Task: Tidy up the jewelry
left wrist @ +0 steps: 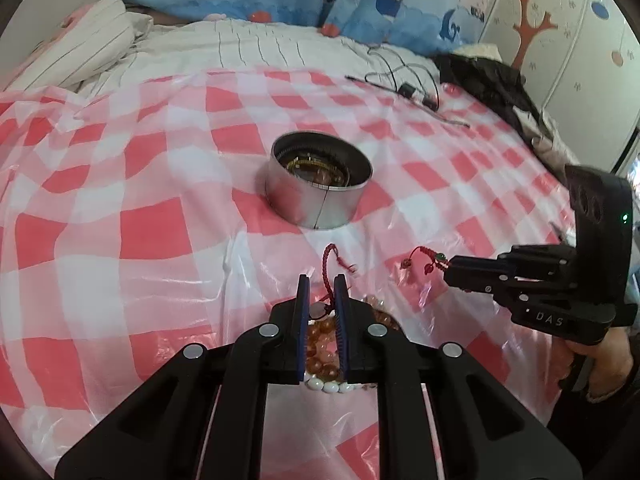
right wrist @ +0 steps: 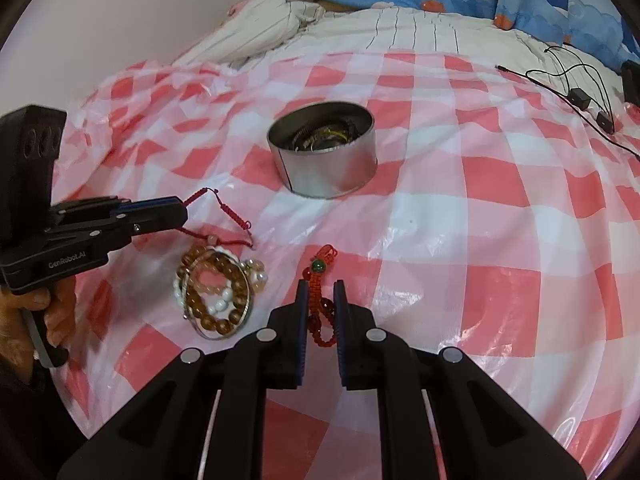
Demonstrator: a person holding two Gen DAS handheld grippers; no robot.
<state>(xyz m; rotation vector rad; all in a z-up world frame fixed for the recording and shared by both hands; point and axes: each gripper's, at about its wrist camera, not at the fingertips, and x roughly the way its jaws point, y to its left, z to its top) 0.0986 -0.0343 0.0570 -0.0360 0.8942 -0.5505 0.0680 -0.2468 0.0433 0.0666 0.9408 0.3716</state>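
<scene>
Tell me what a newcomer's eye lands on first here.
The round metal tin in the middle of the red-checked plastic sheet, jewelry already inside. Nearer, a heap of amber and white bead bracelets under the left gripper, and a red cord bracelet between the right gripper jaws.

Bare checkered cloth [right wrist: 480, 240] right of the tin [right wrist: 324, 152]; bead bracelets [right wrist: 216, 292] crowding the near left.

Bed under red-checked plastic sheet [right wrist: 480, 240], 1 metal tin [right wrist: 326, 160] (jewelry inside), bead bracelets [right wrist: 216, 292], black cables [right wrist: 576, 92]
</scene>
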